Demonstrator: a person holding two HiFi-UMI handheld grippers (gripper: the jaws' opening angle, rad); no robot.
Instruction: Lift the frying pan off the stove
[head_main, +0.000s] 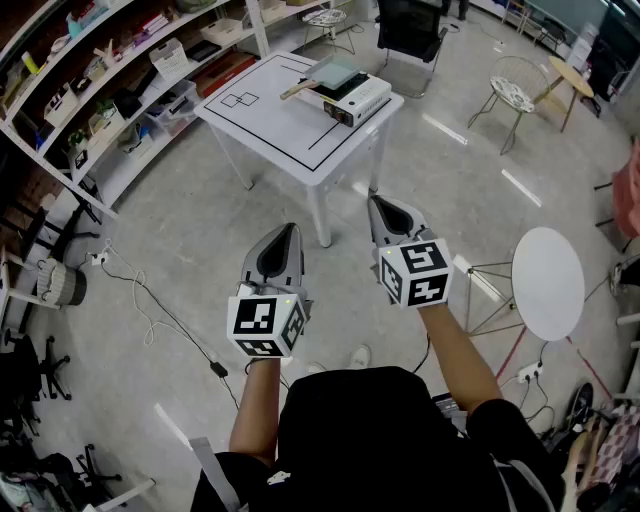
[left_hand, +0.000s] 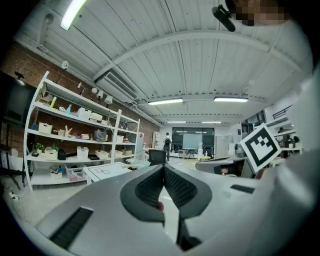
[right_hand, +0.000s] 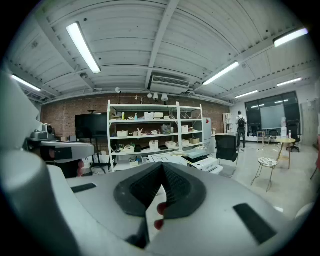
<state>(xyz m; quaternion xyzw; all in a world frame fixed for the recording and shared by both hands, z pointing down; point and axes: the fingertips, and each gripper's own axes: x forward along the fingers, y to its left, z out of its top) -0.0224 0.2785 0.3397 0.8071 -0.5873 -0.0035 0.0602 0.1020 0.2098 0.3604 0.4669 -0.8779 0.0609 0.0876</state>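
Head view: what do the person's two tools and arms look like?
Both the left tool and right tool have light grey shells tapering to a point, with dark ribbed pads inside. Each carries a white cube printed with black square markers. The person wears a black short-sleeved top.

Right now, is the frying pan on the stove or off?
On. The frying pan rests atop the stove on the white table.

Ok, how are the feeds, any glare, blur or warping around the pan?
Head view: even light, sharp; pan on the stove small but clear, room edges bowed. Left gripper view: strong fisheye, black corners, ceiling lights blown out, pan too small to tell. Right gripper view: same warping, right gripper soft up close, stove clear beyond.
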